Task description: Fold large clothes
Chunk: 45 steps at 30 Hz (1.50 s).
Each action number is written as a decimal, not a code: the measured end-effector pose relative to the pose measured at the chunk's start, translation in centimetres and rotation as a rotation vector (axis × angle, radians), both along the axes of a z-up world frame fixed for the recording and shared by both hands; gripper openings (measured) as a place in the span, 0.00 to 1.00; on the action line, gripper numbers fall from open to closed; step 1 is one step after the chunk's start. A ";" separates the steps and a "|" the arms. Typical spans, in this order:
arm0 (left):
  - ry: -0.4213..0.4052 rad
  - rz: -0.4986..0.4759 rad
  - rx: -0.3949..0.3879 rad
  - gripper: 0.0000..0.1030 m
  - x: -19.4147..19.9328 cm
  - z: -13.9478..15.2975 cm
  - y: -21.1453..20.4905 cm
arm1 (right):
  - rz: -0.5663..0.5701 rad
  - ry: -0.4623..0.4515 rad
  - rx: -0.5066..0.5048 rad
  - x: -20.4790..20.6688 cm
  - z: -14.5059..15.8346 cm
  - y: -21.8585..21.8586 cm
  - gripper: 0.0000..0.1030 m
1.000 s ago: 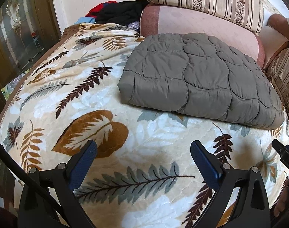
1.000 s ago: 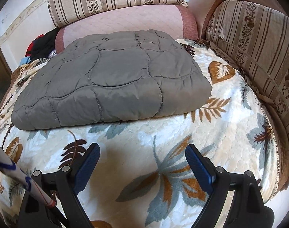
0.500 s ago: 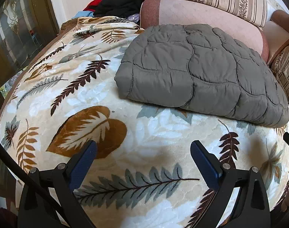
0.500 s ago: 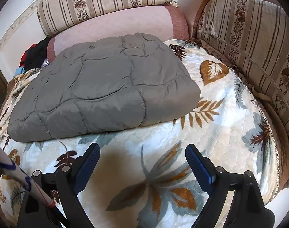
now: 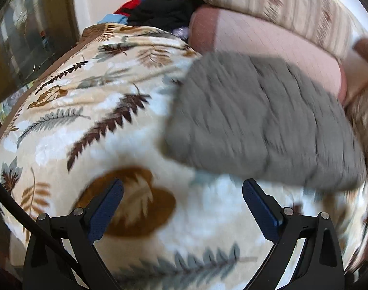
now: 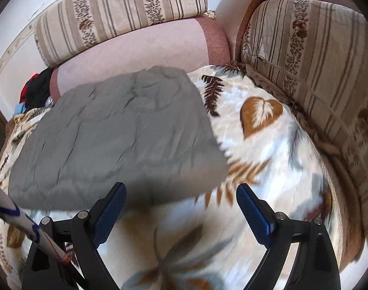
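We judge folding nearly done: the grey quilted coat (image 6: 111, 142) lies as a compact folded bundle on the leaf-print blanket (image 5: 87, 133), with our left gripper (image 5: 182, 205) and right gripper (image 6: 181, 207) both wide open, empty, just short of it.

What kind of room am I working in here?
Most likely a home living room: a corner sofa with striped floral back cushions, a leaf-print plush blanket over its seat, and a folded grey quilted jacket on it.
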<state>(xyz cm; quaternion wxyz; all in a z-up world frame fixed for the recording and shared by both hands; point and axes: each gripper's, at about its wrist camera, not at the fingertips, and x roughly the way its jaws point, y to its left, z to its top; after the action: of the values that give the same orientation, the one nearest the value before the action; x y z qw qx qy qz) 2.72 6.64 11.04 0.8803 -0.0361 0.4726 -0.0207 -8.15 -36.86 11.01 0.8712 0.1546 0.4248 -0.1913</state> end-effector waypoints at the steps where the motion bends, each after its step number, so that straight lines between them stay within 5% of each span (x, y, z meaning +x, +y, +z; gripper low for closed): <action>1: 0.005 0.002 -0.016 0.96 1.3 0.1 0.6 | -0.001 -0.003 0.017 0.9 0.1 -1.2 0.93; 7: 0.098 -0.080 -0.183 0.96 9.5 -2.2 2.3 | 0.011 0.017 0.238 6.1 -2.8 -7.2 0.95; 13: 0.332 -0.194 -0.604 0.96 16.9 -8.8 3.4 | -0.006 0.031 0.523 9.8 -8.2 -11.7 0.96; 17: 0.434 -0.293 -0.791 0.96 19.3 -11.7 1.7 | 0.082 0.032 0.725 12.3 -11.3 -11.9 0.98; 22: 0.407 -0.329 -0.702 1.00 19.4 -10.7 -1.9 | 0.144 0.034 0.760 14.7 -12.3 -10.4 1.00; 27: 0.321 -0.357 -0.649 0.70 17.2 -6.9 -2.3 | 0.153 -0.001 0.764 13.9 -10.0 -9.8 0.59; 30: 0.276 -0.384 -0.631 0.60 15.5 -4.1 -2.3 | 0.175 -0.037 0.750 12.9 -7.7 -9.1 0.46; 34: 0.234 -0.410 -0.604 0.59 12.9 -1.6 -2.1 | 0.207 -0.062 0.734 10.8 -5.4 -8.1 0.46; 38: 0.246 -0.394 -0.536 0.59 12.0 -3.3 -1.5 | 0.215 -0.049 0.721 8.6 -6.7 -7.7 0.45; 41: 0.297 -0.321 -0.447 0.77 12.8 -6.2 -1.9 | 0.151 -0.022 0.714 8.7 -8.9 -8.3 0.63; 42: 0.316 -0.286 -0.448 0.79 13.2 -6.9 -1.8 | 0.121 -0.013 0.698 8.9 -9.2 -8.4 0.73; 45: 0.312 -0.235 -0.461 0.79 13.1 -5.8 -1.3 | 0.036 0.002 0.627 8.8 -8.4 -8.5 0.81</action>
<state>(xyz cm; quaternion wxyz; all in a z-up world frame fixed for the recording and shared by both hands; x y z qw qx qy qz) 15.84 5.34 5.24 0.7572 -0.1829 0.5860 -0.2234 0.61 -45.38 2.58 0.7840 0.4079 0.4666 -0.0356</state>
